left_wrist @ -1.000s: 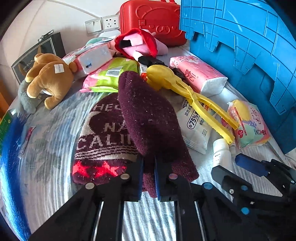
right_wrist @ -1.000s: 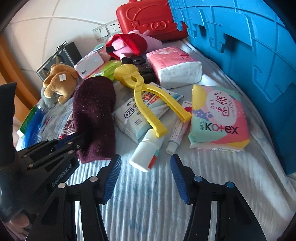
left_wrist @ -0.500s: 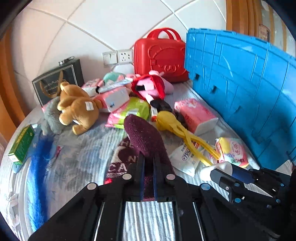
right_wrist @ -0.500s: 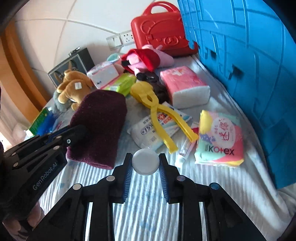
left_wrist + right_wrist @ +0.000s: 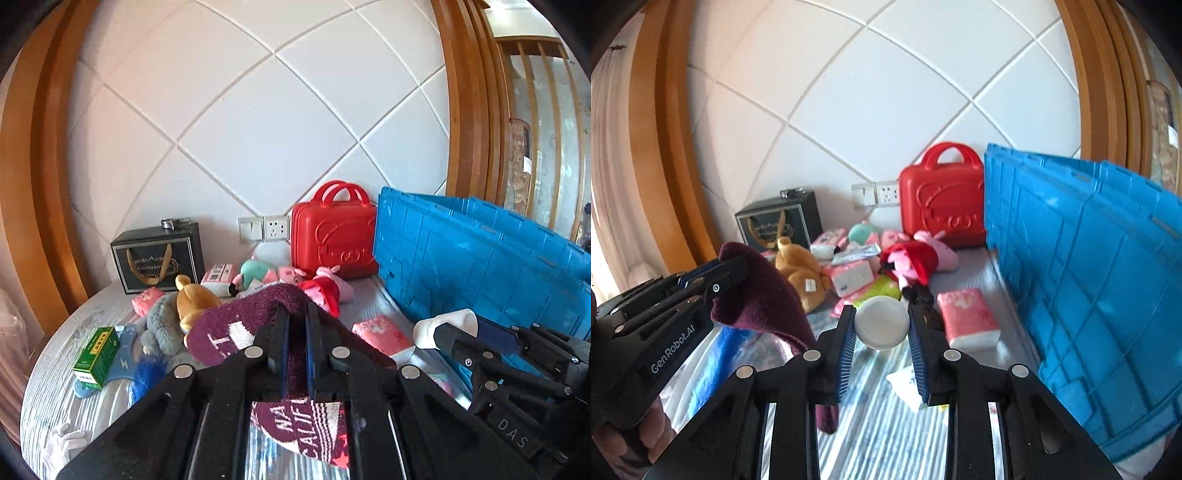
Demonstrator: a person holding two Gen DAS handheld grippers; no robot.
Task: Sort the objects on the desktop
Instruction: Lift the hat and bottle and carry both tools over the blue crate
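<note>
My left gripper [image 5: 294, 317] is shut on a maroon knit hat [image 5: 236, 328], which hangs lifted above the table; white lettering and red stars show on its lower part. The same hat [image 5: 764, 299] droops from the left gripper [image 5: 718, 275] in the right wrist view. My right gripper [image 5: 882, 325] is shut on a small white bottle [image 5: 882, 323], held up with its round end facing the camera. That bottle [image 5: 447, 325] sticks out of the right gripper [image 5: 461, 332] at the right of the left wrist view.
A tall blue crate [image 5: 1089, 266] walls off the right side. A red toy case [image 5: 332, 232], a black gift box [image 5: 157, 254], plush toys [image 5: 192, 302], pink tissue packs [image 5: 967, 317] and a green box [image 5: 96, 350] litter the striped tabletop [image 5: 882, 424].
Both grippers rose from the table and tilted up toward the wall. The right one closed on the white bottle and lifted it; the left carried the hat up.
</note>
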